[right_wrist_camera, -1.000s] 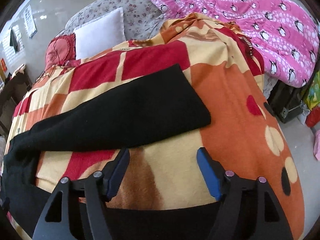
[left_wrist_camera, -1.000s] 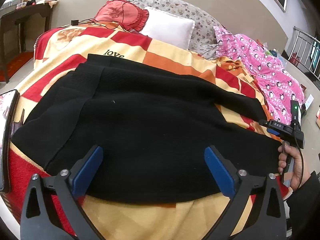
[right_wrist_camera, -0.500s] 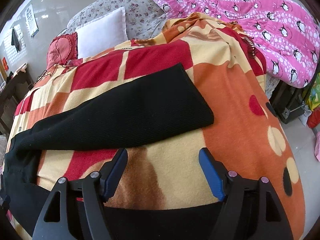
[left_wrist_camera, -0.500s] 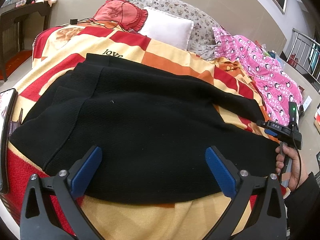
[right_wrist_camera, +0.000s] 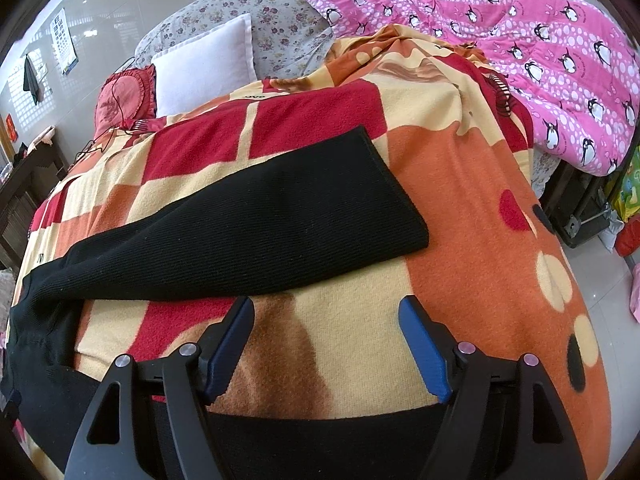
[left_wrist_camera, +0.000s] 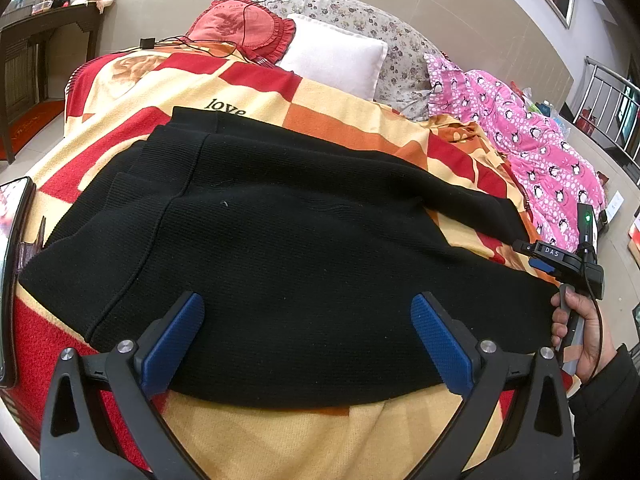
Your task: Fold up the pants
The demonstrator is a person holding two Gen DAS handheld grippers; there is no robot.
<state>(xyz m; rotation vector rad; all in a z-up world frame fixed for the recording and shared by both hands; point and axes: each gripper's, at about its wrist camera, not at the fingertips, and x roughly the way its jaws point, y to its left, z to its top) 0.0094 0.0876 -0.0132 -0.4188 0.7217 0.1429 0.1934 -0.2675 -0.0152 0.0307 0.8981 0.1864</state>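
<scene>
Almost nothing has changed over the last second: the right gripper (right_wrist_camera: 326, 344) and left gripper (left_wrist_camera: 308, 340) hover with jaws apart and empty, so folding has likely not begun. Beyond both lie the black ribbed-knit pants (left_wrist_camera: 288, 248), flat on a fuzzy checked blanket (right_wrist_camera: 480, 216), one leg angling away.

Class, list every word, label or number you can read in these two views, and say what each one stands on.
"love": black letters on the checked blanket, just beyond the black pants.
"DAS": on the right gripper body, left wrist view.
Wall chart, right wrist view: too small to read.
Red wall signs: blurred, unreadable.
</scene>
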